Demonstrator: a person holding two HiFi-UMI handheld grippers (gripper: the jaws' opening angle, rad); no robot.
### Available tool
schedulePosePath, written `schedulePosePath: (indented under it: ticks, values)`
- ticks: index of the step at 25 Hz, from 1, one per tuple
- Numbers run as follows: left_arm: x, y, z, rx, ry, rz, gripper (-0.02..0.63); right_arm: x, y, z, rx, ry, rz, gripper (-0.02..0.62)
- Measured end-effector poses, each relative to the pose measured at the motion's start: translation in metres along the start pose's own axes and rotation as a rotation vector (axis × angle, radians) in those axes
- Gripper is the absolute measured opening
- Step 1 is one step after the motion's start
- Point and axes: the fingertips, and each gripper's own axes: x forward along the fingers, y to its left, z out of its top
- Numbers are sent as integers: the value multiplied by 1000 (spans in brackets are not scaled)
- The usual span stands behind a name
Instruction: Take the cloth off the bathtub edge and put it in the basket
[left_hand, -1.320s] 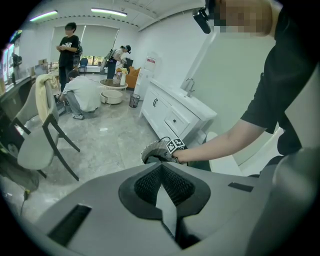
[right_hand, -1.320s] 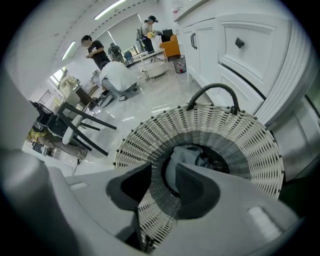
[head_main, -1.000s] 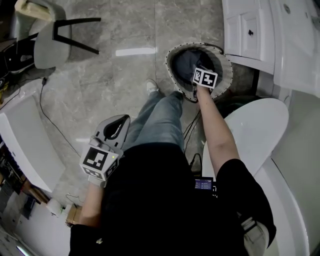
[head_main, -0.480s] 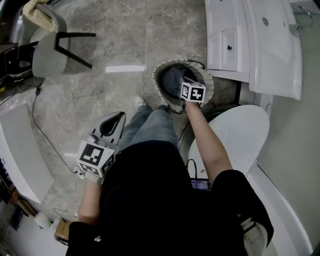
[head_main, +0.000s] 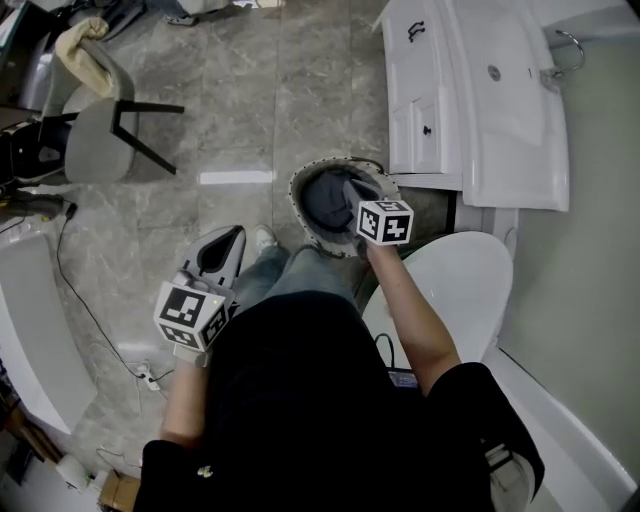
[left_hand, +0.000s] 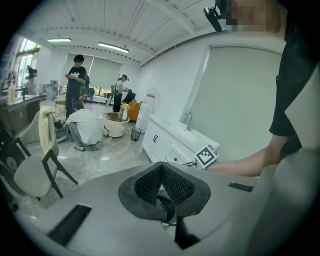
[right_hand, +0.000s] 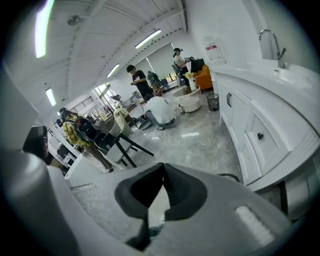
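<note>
Right gripper view first: your right gripper (right_hand: 161, 170) has its jaws clenched together, the dark pads meeting at the tips with nothing caught between them. Past them you're looking across a grey marble floor (right_hand: 200, 142), with the white vanity cabinet (right_hand: 255, 135) on the right and a tap (right_hand: 270, 42) up on its counter.

Head view now, and there's the prize: the dark grey cloth (head_main: 322, 200) lies bunched inside the round basket (head_main: 294, 198), well below the rim. The basket stands on the floor just beside the near corner of the vanity cabinet, with your jeans leg (head_main: 300, 275) right at its near side. Your right arm reaches out over the basket, the marker cube (head_main: 385, 222) hanging above its near right rim. You're not touching the cloth.

Over to the left gripper (left_hand: 161, 167): it too is closed, mesh pads pressed tip to tip, nothing in them. In the head view it sits low on your left, by your hip, well apart from the basket and pointing away over the floor.

A white oval lid (head_main: 460, 285) lies near right of the basket. Far left, a grey chair (head_main: 100, 125) with black legs stands with a pale cloth over its back. Left gripper view shows one person standing (left_hand: 76, 85) and another crouching (left_hand: 85, 127) far across the room.
</note>
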Motion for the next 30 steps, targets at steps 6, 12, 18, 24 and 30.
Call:
schedulePosePath:
  ticks: [6,12,18,24,30]
  values:
    - [7,-5,39,13,-69,-18,12,-56,36,59,-92,-108,51,-3]
    - [7,-16,78,27,-129,-42,14,-119,70,110,-159,-245,90,-3]
    - [-1,-30,111,72,-193,-80,12,-171,101,141,-214,-338,121,-3]
    - [-9,-46,133,127,-236,-112,12,-213,121,161,-261,-446,139,-3]
    - [-15,-59,147,160,-267,-126,12,-245,130,169,-293,-503,140,-3]
